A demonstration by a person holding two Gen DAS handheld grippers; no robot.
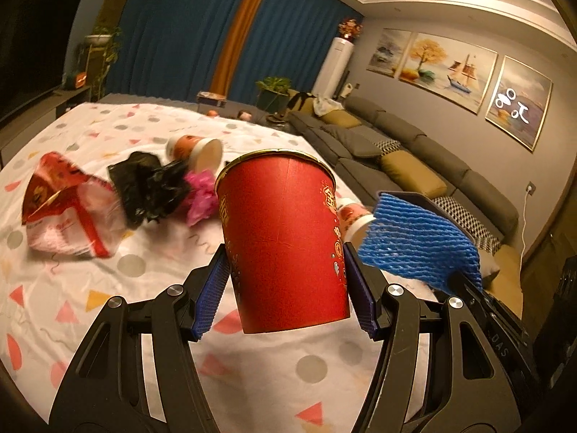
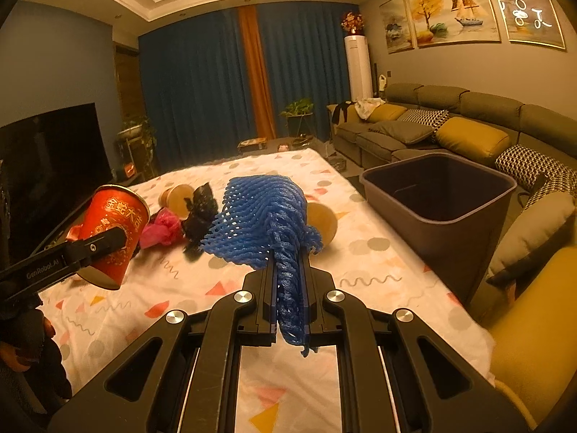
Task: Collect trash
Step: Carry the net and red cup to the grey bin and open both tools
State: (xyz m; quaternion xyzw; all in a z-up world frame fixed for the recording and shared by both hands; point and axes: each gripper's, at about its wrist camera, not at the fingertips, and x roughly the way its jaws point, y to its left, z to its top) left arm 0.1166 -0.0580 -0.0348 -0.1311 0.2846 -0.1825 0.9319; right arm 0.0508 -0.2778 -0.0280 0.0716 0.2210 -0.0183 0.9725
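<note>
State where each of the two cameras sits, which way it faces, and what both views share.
Left wrist view: sits on the left hand-held gripper, looking along its fingers at the red paper cup it holds, with the table and sofa beyond.
Right wrist view: sits on the right hand-held gripper, shut on the blue foam net, facing the table and dark bin; the left hand-held gripper shows at left.
Shared: cup, net, table, sofa.

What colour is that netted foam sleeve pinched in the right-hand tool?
Bright blue. The foam net sleeve shows best in the right wrist view.
</note>
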